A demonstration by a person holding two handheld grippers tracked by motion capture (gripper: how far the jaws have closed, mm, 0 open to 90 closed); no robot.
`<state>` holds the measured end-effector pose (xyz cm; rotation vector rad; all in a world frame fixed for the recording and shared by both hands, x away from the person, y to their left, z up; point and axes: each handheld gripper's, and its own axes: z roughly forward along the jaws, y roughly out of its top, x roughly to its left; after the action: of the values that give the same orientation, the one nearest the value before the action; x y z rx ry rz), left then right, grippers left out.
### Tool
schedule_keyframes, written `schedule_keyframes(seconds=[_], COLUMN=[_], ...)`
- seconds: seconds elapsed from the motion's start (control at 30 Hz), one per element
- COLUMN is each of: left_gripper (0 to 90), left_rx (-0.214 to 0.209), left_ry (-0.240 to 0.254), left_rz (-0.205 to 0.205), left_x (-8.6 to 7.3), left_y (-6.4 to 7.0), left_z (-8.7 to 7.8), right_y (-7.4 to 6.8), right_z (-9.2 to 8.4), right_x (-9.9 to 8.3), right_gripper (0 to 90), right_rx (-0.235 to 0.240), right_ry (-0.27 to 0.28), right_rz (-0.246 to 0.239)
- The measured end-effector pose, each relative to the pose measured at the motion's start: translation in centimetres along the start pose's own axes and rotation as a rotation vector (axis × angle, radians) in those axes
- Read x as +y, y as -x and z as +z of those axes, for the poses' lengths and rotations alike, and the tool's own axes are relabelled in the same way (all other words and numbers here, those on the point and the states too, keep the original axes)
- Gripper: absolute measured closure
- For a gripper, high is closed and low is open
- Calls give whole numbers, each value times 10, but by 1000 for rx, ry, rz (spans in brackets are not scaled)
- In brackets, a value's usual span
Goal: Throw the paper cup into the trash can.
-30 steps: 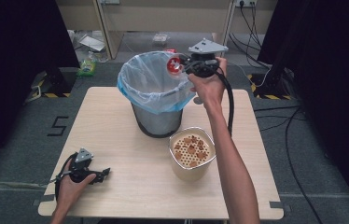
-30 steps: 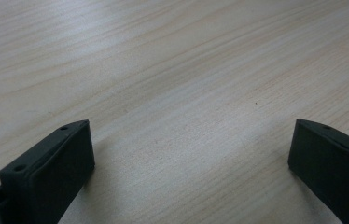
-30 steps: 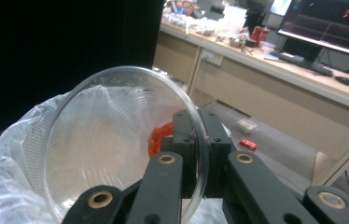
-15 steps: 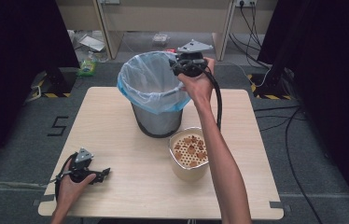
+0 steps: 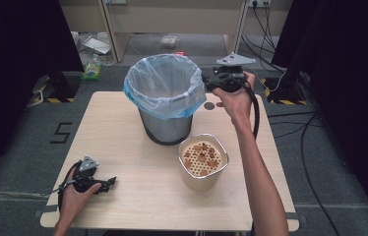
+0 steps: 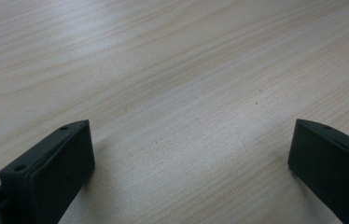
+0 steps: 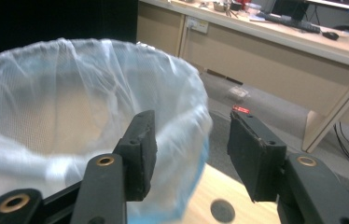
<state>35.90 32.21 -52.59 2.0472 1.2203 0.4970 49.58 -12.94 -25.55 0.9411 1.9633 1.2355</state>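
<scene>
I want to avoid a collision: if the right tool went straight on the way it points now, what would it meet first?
Most likely the bin's blue bag rim, directly ahead of the open right tool; depth is unclear.

Grey floor (image 5: 19,123), pale wooden desk (image 7: 303,42), black curtains (image 5: 19,44)

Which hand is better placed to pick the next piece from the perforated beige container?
Right, probably: its open, empty claw hangs beside the blue-lined metal bin, just behind the container. The left claw rests at the table's near-left corner.
</scene>
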Motion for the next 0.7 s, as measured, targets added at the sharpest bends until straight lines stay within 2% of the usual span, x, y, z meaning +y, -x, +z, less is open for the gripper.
schedule_keyframes(seconds=[0.03, 0.13, 0.33, 0.57, 0.7], left_gripper=[0, 0, 0, 0, 0], left_rx=[0, 0, 0, 0, 0], left_ry=[0, 0, 0, -1, -1], left_rz=[0, 0, 0, 0, 1], left_x=[0, 0, 0, 0, 0], left_y=[0, 0, 0, 0, 0], left_z=[0, 0, 0, 0, 0], right_y=[0, 10, 20, 24, 25], right_z=[0, -15, -38, -55, -62], right_x=[0, -17, -42, -75, -97], right_gripper=[508, 481, 445, 402, 390], right_rx=[0, -15, -41, -66, -79], right_ry=[0, -14, -34, -62, -74], right_rz=[0, 10, 17, 5, 17])
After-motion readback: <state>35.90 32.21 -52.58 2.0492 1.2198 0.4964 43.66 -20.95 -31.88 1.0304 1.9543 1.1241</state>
